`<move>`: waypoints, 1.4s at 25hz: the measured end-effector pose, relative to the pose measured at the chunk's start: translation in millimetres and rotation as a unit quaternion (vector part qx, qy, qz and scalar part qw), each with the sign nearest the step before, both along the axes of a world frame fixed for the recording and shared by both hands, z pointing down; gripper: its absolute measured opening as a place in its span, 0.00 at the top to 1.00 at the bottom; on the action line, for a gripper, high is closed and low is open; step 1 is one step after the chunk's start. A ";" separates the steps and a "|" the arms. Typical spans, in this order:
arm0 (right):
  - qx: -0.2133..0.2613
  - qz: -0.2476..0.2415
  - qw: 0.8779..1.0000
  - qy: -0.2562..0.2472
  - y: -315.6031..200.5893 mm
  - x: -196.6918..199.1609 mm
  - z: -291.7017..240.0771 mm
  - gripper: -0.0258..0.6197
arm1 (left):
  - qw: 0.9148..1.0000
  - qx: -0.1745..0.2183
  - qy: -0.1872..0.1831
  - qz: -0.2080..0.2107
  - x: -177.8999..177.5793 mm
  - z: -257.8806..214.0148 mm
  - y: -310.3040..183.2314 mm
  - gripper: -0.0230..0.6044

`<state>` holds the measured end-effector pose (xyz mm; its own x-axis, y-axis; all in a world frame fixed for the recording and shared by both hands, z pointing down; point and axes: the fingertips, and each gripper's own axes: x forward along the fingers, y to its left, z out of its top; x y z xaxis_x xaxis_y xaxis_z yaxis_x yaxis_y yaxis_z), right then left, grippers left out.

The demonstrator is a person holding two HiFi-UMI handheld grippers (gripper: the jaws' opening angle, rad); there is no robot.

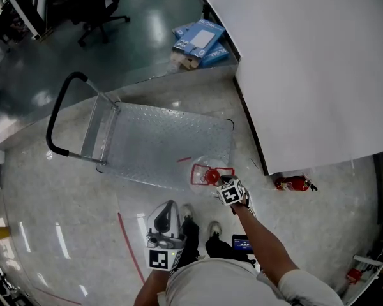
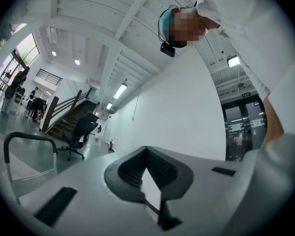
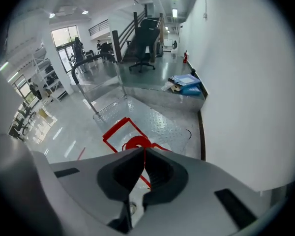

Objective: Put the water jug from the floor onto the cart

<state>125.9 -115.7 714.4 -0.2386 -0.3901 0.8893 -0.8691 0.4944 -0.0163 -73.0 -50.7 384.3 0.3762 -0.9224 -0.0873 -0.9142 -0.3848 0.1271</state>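
Note:
The clear water jug (image 1: 207, 166) with a red cap and red frame handle stands at the near edge of the metal cart (image 1: 159, 139). My right gripper (image 1: 221, 181) points steeply down at the jug's top. In the right gripper view its jaws (image 3: 144, 151) are shut on the red handle (image 3: 119, 132), which runs in between them above the red cap. The cart's deck (image 3: 162, 122) lies just beyond. My left gripper (image 1: 169, 205) is held level near my waist, away from the jug. It (image 2: 146, 149) is shut with nothing in it and faces a white wall.
The cart's black push handle (image 1: 57, 113) is at the far left. A white wall (image 1: 306, 69) runs along the right, with a red fire extinguisher (image 1: 295, 183) at its foot. Blue boxes (image 1: 200, 42) lie beyond the cart. An office chair (image 1: 96, 11) stands farther back.

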 end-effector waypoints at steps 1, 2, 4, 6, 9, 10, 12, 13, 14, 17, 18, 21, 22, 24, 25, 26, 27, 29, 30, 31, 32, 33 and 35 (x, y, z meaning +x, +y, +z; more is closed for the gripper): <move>0.004 0.000 1.000 0.000 1.7 1.3 -4.1 0.94 | 1.000 0.001 0.000 0.001 1.7 -1.6 1.1 0.96; 0.011 0.001 1.000 -0.001 2.5 2.0 -8.8 0.94 | 1.000 0.002 0.000 0.001 3.2 -2.6 1.8 0.96; 0.026 0.007 1.000 -0.011 3.0 2.0 -20.8 0.94 | 1.000 0.004 -0.002 0.004 6.2 -3.8 3.6 0.96; 0.048 0.016 0.998 -0.026 3.5 2.2 -37.9 0.94 | 1.000 0.005 -0.005 0.006 9.5 -5.7 6.4 0.96; 0.103 0.030 0.993 -0.054 0.5 2.6 -75.3 0.94 | 1.000 0.007 -0.010 0.009 15.0 -10.1 9.5 0.96; 0.127 0.034 0.989 -0.064 -0.7 2.9 -90.7 0.94 | 1.000 0.008 -0.011 0.010 17.1 -11.1 9.9 0.96; 0.185 0.038 0.978 -0.087 -0.4 3.8 -128.3 0.94 | 1.000 0.007 -0.012 0.013 21.5 -12.6 11.4 0.96; 0.219 0.039 0.970 -0.100 2.0 4.3 -151.3 0.94 | 1.000 0.007 -0.012 0.015 23.5 -14.0 12.7 0.96; 0.255 0.039 0.960 -0.114 6.2 5.0 -176.4 0.94 | 1.000 0.007 -0.012 0.016 25.5 -16.6 14.3 0.96; 0.354 0.039 0.920 -0.164 30.5 7.9 -256.1 0.94 | 1.000 0.016 -0.011 0.021 32.3 -29.2 19.8 0.96; 0.381 0.039 0.906 -0.181 41.6 8.9 -282.2 0.94 | 0.999 0.021 -0.011 0.023 34.6 -34.0 22.1 0.96; 0.442 0.041 0.868 -0.223 78.0 12.2 -347.4 0.94 | 0.999 0.034 -0.013 0.025 40.1 -45.3 31.7 0.96; 0.452 0.044 0.860 -0.233 88.6 13.5 -359.2 0.94 | 0.999 0.036 -0.013 0.024 41.4 -47.1 35.1 0.96; 0.458 0.052 0.854 -0.243 103.5 16.5 -368.3 0.94 | 0.999 0.034 -0.010 0.021 43.3 -47.8 40.8 0.96; 0.458 0.054 0.853 -0.245 107.3 18.1 -368.5 0.94 | 0.999 0.032 -0.009 0.021 44.6 -47.6 43.0 0.96; 0.458 0.055 0.853 -0.246 109.2 19.9 -367.7 0.94 | 0.999 0.031 -0.007 0.022 46.4 -47.7 44.7 0.96; 0.459 0.055 0.852 -0.245 110.0 22.3 -367.0 0.94 | 0.999 0.031 -0.007 0.023 48.7 -47.9 46.2 0.96; 0.461 0.057 0.851 -0.243 110.5 28.9 -367.1 0.94 | 0.999 0.032 -0.008 0.025 53.7 -48.4 49.1 0.96; 0.463 0.058 0.851 -0.242 110.6 32.0 -367.8 0.94 | 0.999 0.033 -0.008 0.026 55.7 -48.7 50.3 0.96; 0.464 0.059 0.851 -0.240 111.0 34.3 -368.6 0.94 | 0.999 0.034 -0.008 0.026 57.1 -49.0 51.4 0.96; 0.464 0.059 0.851 -0.238 111.9 35.6 -369.4 0.94 | 0.999 0.034 -0.008 0.027 58.0 -49.3 52.5 0.96; 0.464 0.058 0.852 -0.236 113.5 36.2 -369.9 0.94 | 0.999 0.034 -0.009 0.027 58.5 -49.5 53.9 0.96; 0.464 0.054 0.853 -0.234 117.7 36.8 -369.7 0.94 | 0.999 0.033 -0.008 0.026 60.0 -49.3 56.8 0.96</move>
<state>162.7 2.0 344.7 -0.4003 -0.9164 0.0037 -0.9162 0.4001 -0.0201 -13.0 6.1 335.0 0.4258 -0.8938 -0.1405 -0.8943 -0.4394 0.0847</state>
